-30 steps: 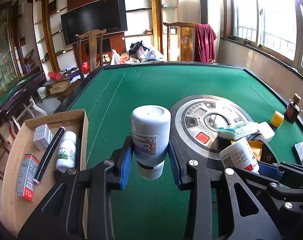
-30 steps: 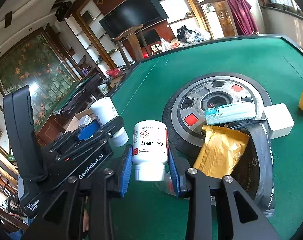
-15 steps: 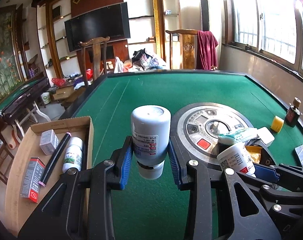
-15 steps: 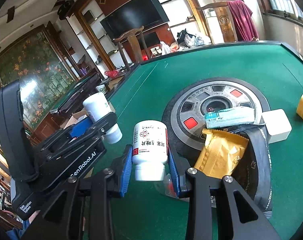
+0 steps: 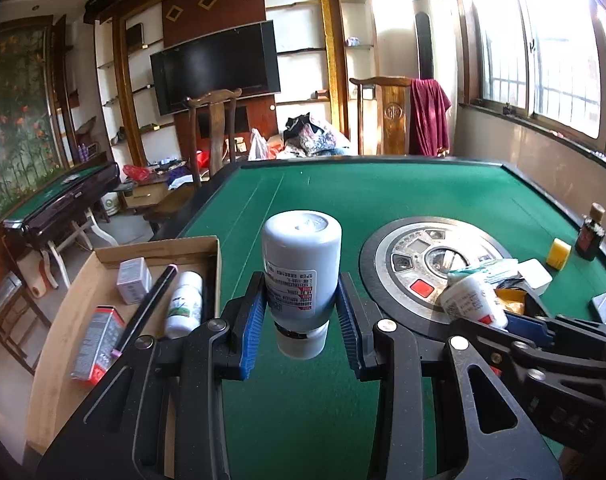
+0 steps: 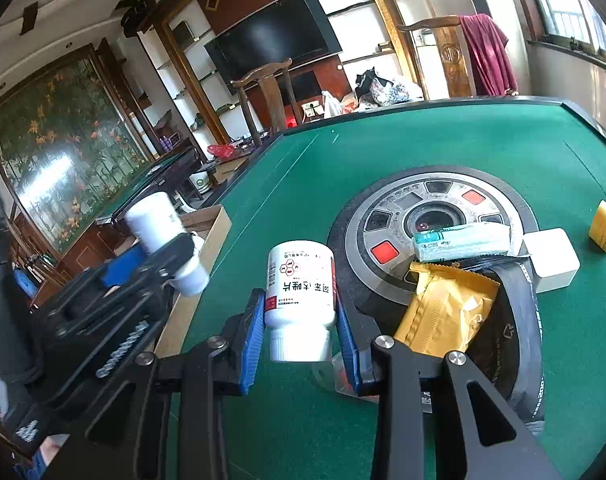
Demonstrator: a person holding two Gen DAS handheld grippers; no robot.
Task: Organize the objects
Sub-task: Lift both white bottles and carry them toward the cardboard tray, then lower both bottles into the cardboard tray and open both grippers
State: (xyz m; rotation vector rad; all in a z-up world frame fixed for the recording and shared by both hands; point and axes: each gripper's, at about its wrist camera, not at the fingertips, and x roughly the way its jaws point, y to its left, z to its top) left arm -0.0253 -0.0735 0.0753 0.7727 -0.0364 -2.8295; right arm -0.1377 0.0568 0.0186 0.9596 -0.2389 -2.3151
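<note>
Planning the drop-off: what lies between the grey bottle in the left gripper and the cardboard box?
Only bare green felt, seen in the left wrist view, separates the grey bottle from the cardboard box.

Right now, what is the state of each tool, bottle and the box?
Left tool: shut on grey bottle, cap down.
Right tool: shut on white bottle, cap down.
Cardboard box: open, partly filled.
Small bottle: lying in box.

Left gripper (image 5: 301, 312): your jaws are clamped on a bottle, cap toward you.
Right gripper (image 6: 299, 320): your jaws are likewise clamped on a bottle, just right of the left gripper.
</note>
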